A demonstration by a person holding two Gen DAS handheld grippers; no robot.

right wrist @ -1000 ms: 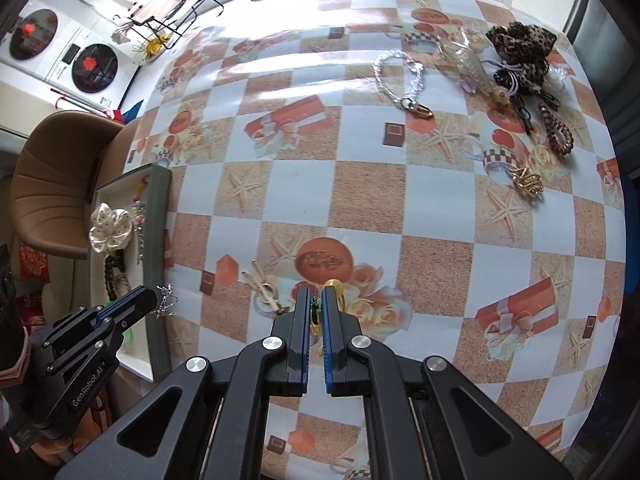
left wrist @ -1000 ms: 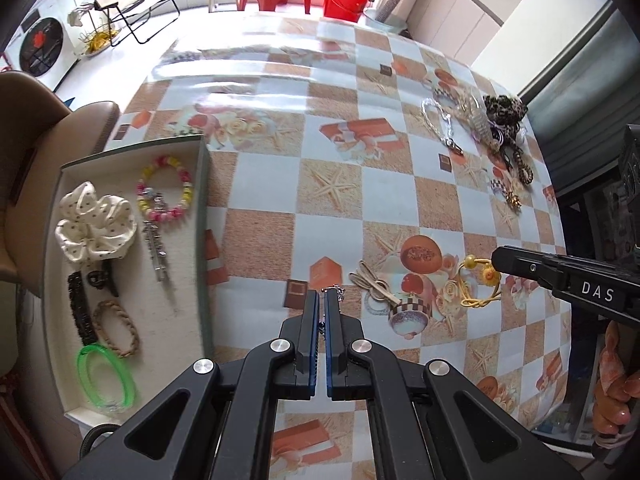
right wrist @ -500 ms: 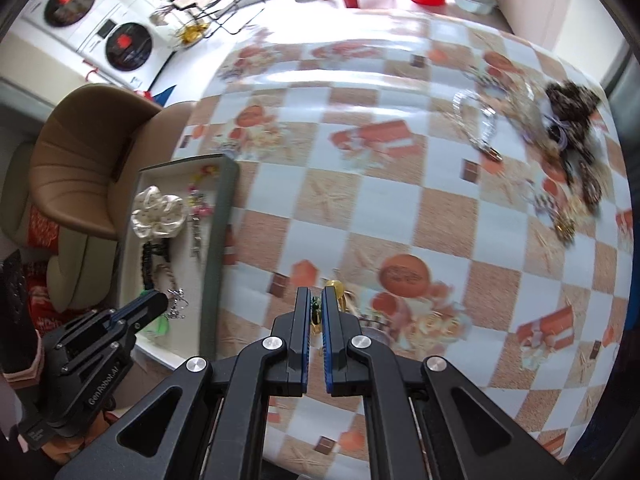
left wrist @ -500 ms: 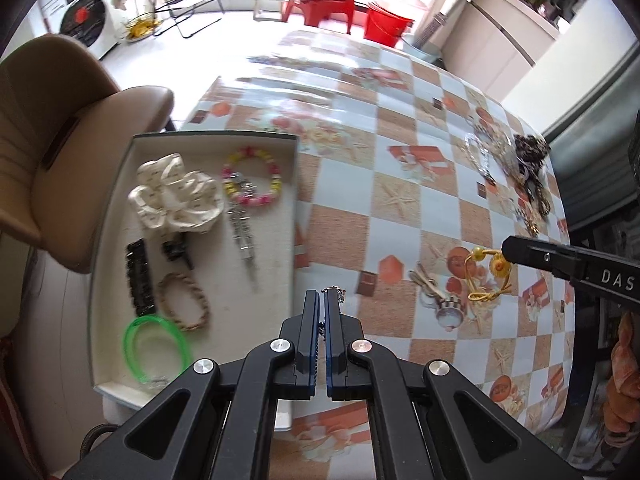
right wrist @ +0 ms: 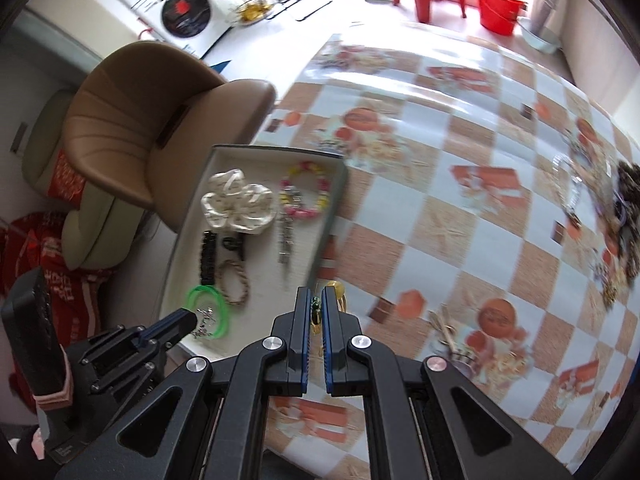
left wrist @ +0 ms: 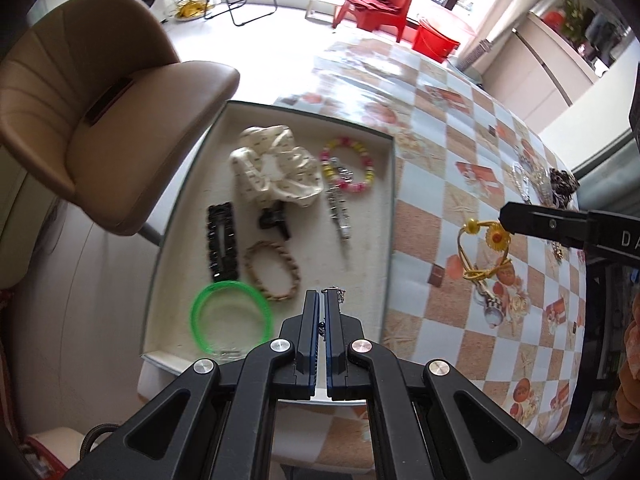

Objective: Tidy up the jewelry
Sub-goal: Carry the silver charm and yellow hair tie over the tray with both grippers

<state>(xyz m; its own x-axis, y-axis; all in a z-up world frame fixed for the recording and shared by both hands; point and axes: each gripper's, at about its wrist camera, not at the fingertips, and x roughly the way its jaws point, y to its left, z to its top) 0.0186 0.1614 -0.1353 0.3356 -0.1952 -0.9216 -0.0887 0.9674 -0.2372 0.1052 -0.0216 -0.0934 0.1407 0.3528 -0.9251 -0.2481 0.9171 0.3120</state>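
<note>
1. both grippers are swinging from the table's middle toward the tray (left wrist: 390, 216); a second ago the left camera was looking mostly at tablecloth, and now the tray is filling its centre.
2. left gripper (left wrist: 323, 300) is hovering over the tray's near end, fingers pinched almost together on a small silver charm (left wrist: 338, 293), which is peeking out at the tips and showing in the right view as a glittery bit (right wrist: 206, 320) above the green bangle (left wrist: 230, 316).
3. right gripper (right wrist: 317, 300) is hanging just beside the tray's right wall, fingers narrow and clamping a yellow flower tie (left wrist: 486, 252), which is dangling in the air over the table (right wrist: 460, 184), not yet over the tray.
4. already lying in the tray: a cream scrunchie (left wrist: 276, 176), a bead bracelet (left wrist: 352, 170), a silver clip (left wrist: 340, 216), a black barrette (left wrist: 222, 242), a small black clip (left wrist: 274, 220), a braided band (left wrist: 272, 272) and the bangle.
5. still waiting on the table: a pile (right wrist: 624, 216) of leopard scrunchie, chains and gold bits at the far right edge, blurred here, plus a small checked piece (left wrist: 492, 308) near the front.
6. judging from this, the job is sitting around halfway: two pieces are arriving for release, then the far pile is needing several more trips.
</note>
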